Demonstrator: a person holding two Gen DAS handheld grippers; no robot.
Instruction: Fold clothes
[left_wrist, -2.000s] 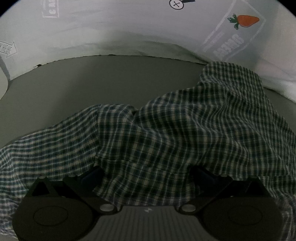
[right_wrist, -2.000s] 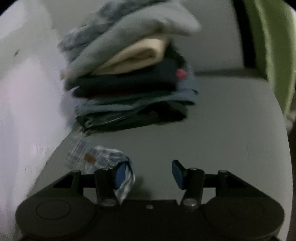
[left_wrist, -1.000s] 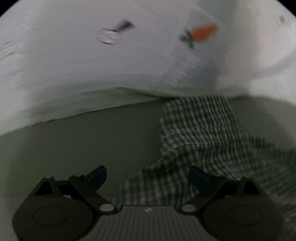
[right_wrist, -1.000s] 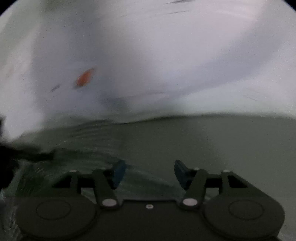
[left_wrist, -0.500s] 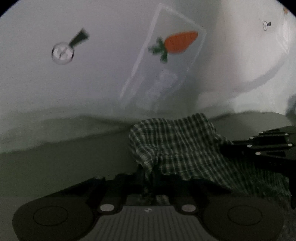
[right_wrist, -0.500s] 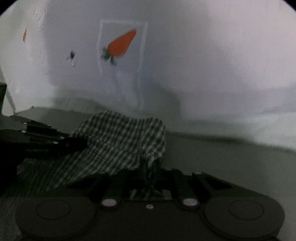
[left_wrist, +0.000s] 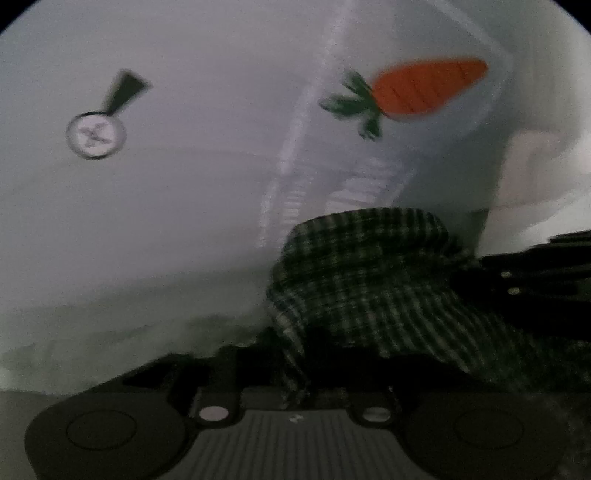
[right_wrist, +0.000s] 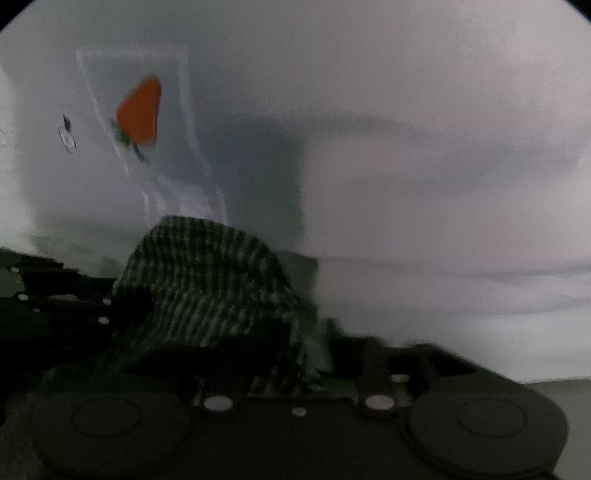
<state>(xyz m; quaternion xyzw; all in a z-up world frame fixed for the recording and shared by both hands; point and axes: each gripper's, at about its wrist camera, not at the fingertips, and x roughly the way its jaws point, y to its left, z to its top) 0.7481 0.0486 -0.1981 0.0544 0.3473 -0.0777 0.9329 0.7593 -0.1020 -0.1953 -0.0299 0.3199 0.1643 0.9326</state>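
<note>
A dark green and white checked garment (left_wrist: 369, 280) hangs bunched between both grippers, lifted off the grey surface. My left gripper (left_wrist: 295, 373) is shut on its edge, and the cloth trails off to the right toward the other gripper's black body (left_wrist: 535, 273). In the right wrist view the same checked garment (right_wrist: 210, 280) bulges up in front of my right gripper (right_wrist: 306, 362), which is shut on a fold of it. The left gripper's black body (right_wrist: 51, 295) shows at the left there. Both views are blurred.
A white sheet with a printed orange carrot (left_wrist: 424, 90) and a small round mark (left_wrist: 96, 134) fills the background close ahead; the carrot also shows in the right wrist view (right_wrist: 140, 110). A strip of grey surface (right_wrist: 561, 387) shows low at the right.
Both grippers closed on the checked garment about half a second ago and have since raised it, moving closer to the carrot-printed sheet. Before that, both were open.
</note>
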